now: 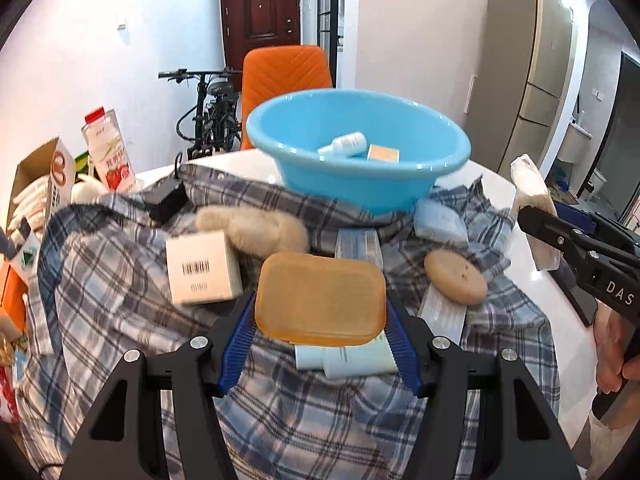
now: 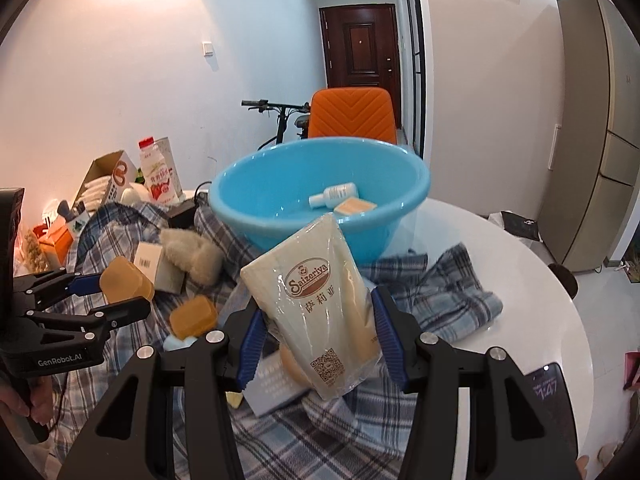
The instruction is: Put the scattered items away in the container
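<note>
Above rumpled plaid cloth, left tool clamps a translucent amber soap bar; right tool grips a glossy packet.

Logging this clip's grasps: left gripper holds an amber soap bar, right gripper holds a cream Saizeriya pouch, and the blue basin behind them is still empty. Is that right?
Not quite: the blue basin is not empty. The right wrist view shows a small white bottle and an orange packet lying inside it. The rest holds: the left gripper grips the amber soap bar, and the right gripper grips the Saizeriya pouch.
</note>
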`<state>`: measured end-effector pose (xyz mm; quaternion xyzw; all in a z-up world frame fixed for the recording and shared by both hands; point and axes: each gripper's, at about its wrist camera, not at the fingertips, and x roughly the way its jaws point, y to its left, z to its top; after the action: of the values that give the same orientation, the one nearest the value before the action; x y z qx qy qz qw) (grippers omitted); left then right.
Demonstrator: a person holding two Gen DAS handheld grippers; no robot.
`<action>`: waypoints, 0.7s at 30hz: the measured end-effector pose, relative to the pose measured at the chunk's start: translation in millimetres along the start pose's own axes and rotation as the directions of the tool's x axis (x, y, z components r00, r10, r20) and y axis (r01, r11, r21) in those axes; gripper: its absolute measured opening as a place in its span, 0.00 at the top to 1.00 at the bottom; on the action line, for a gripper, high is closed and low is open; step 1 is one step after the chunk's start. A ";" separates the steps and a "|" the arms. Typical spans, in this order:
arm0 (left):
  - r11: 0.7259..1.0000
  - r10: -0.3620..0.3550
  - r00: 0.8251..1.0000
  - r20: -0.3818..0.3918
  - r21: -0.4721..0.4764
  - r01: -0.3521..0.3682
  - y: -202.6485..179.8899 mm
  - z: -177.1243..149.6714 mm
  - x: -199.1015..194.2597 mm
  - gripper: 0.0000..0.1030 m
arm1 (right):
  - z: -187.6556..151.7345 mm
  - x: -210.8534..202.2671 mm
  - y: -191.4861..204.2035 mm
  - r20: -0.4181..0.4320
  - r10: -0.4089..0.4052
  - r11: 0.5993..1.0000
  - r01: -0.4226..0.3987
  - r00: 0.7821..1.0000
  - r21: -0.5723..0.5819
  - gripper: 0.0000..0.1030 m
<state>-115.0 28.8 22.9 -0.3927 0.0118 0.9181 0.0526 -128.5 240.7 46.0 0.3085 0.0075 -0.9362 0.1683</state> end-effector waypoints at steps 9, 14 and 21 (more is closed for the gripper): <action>1.000 -0.016 1.000 0.004 0.021 0.015 -2.3 17.3 3.7 0.38 | 16.0 10.3 5.6 -0.012 0.001 1.000 -0.001 1.000 -0.017 0.52; 0.999 -0.047 0.999 0.013 0.024 0.047 -0.9 45.3 6.4 0.38 | 35.9 14.1 2.3 -0.016 0.003 1.000 -0.003 1.000 -0.022 0.52; 0.997 -0.072 0.997 0.021 0.033 0.071 -1.4 68.3 7.1 0.38 | 66.1 23.6 1.3 -0.017 -0.037 0.998 0.036 0.999 -0.045 0.52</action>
<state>-168.9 35.1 65.0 -0.3818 0.0120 0.9196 0.0920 -183.9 224.4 86.0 0.3126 0.0356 -0.9360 0.1579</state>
